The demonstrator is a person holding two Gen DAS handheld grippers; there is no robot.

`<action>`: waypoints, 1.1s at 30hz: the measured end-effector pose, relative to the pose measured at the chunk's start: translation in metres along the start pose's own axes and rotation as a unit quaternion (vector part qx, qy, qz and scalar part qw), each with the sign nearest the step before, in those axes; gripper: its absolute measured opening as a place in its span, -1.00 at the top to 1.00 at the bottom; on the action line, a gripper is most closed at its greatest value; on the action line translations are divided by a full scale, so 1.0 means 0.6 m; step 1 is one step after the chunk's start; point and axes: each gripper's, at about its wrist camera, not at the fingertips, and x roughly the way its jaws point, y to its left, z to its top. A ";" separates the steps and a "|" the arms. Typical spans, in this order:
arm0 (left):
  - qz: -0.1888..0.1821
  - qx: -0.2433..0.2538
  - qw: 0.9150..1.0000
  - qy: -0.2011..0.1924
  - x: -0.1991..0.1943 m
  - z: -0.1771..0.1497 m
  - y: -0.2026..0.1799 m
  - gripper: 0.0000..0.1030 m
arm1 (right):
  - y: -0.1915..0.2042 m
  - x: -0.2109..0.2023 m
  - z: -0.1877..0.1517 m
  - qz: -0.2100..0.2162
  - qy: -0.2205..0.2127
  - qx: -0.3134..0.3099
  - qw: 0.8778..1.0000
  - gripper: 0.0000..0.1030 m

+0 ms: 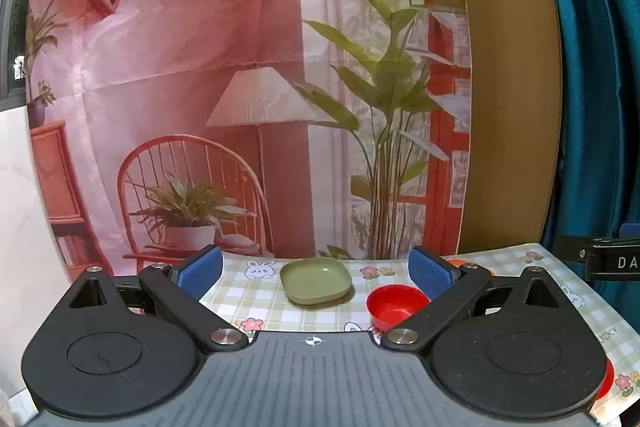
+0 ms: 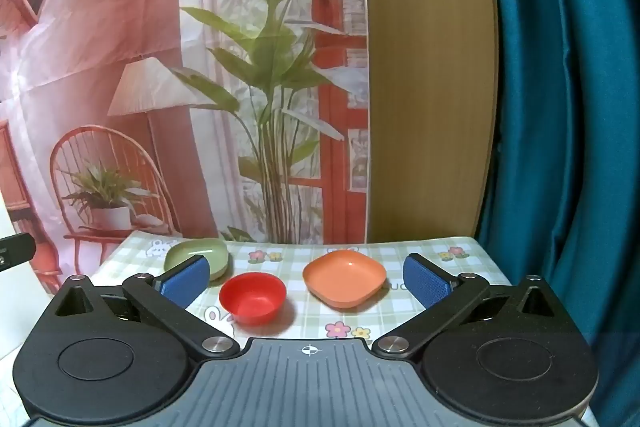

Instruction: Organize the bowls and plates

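Note:
A green square plate (image 1: 316,281) lies on the checked tablecloth, ahead of my left gripper (image 1: 315,259), which is held above the table's near side, open and empty. To the plate's right is a red bowl (image 1: 394,305), partly behind the right finger. A sliver of the orange plate (image 1: 460,262) shows behind that finger. In the right wrist view the red bowl (image 2: 253,297) and the orange square plate (image 2: 345,279) sit side by side in front of my right gripper (image 2: 307,260), which is also open and empty. The green plate (image 2: 198,259) is partly hidden by its left finger.
The table (image 2: 440,263) is small, with a flower-and-rabbit checked cloth. A printed backdrop hangs behind it, with a wooden panel and teal curtain (image 2: 560,107) to the right. Another red item (image 1: 607,379) peeks out at the near right edge. Part of the other gripper (image 1: 608,255) shows at the right.

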 end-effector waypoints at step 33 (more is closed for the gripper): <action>0.002 -0.009 1.000 -0.009 -0.007 0.004 0.000 -0.95 | -0.005 -0.005 -0.003 0.002 -0.008 0.005 1.000 -1.00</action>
